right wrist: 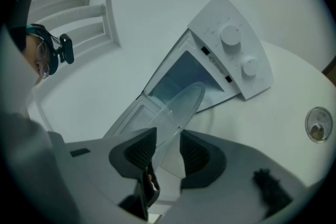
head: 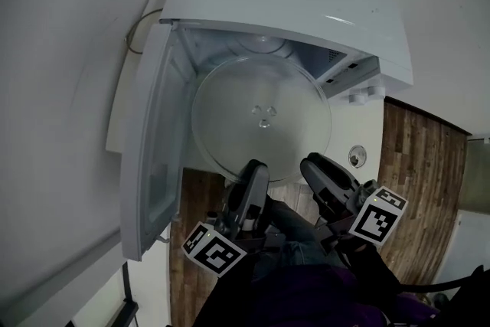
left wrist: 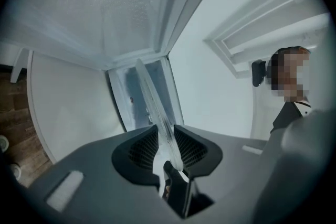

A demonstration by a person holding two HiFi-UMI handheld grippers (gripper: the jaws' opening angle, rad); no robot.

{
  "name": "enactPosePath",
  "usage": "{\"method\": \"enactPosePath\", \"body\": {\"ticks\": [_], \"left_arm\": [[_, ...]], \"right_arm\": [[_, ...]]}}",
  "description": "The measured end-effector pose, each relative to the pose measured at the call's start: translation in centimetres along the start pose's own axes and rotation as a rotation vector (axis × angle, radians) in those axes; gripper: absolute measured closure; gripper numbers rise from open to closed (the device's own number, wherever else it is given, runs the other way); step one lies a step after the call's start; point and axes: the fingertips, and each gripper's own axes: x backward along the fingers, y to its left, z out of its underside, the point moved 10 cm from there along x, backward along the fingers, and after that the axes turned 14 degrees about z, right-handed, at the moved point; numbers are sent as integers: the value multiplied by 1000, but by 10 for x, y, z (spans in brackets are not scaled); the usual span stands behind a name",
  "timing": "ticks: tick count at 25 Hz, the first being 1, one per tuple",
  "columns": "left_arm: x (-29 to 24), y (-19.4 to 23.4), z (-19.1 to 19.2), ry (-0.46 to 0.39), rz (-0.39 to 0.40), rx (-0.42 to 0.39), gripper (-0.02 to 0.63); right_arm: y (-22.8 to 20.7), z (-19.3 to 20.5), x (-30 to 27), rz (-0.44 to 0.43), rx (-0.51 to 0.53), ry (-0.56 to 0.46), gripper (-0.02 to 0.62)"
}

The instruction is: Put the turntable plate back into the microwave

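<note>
The clear glass turntable plate [head: 260, 119] hangs in front of the open mouth of the white microwave [head: 291, 4], its far rim toward the cavity. My left gripper [head: 255, 167] is shut on the plate's near rim at the left. My right gripper [head: 314, 163] grips the same rim a little to the right. In the left gripper view the plate [left wrist: 149, 97] runs edge-on between the pads of the left gripper [left wrist: 164, 139]. In the right gripper view the plate [right wrist: 181, 107] slants up from the right gripper [right wrist: 168, 147] toward the microwave [right wrist: 231, 55].
The microwave door [head: 153, 157] stands swung out at the left, close beside the left gripper. Two knobs [right wrist: 230, 35] sit on the panel right of the cavity. A small round metal object [head: 357, 157] lies on the white counter at the right. Beyond it lies wooden floor [head: 421, 180].
</note>
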Motion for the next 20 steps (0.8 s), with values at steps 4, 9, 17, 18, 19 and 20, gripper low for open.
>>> {"method": "enactPosePath", "body": {"ticks": [4,9,17,18,19,20], "left_arm": [[-10,18,-2,-59,14,43,514],[-18,38,-4,-137,32,122,518],[-34,58,-14,-236,80,218,520],[-38,59,-15,-244,94,230,520],[-42,61,-16,-255,111,246,523],[-46,62,-17,-265,124,264,523]], "right_arm": [[-8,-4,-18,5,-3,-7,451],[-9,-12,-37,15,42,-16,446],[-11,-21,-61,-9,46,-43,445],[-10,-24,-64,-4,58,-46,445],[-10,-26,-65,4,70,-49,441],[-10,-27,-67,12,79,-55,439]]}}
